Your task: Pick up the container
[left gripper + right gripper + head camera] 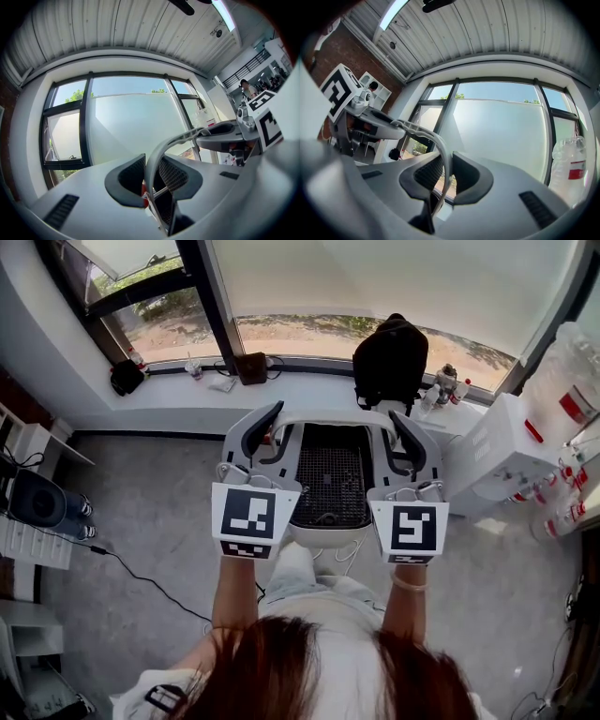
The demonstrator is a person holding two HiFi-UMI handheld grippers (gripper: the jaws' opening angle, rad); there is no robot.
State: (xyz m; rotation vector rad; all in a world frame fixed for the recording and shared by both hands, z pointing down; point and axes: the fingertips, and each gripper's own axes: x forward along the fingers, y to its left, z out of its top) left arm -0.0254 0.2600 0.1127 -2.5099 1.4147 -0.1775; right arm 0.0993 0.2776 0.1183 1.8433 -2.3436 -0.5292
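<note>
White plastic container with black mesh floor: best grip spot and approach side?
Take the white plastic container by its two thin side rims, one per gripper, entering level from the near end. The rims are slim enough for the pads, and opposite holds keep it balanced. Left gripper and right gripper clamp there now.

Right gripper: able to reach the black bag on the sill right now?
Probably not. The right gripper is clamped on the container rim, and the left gripper on the opposite rim. It must let go before reaching the black bag.
</note>
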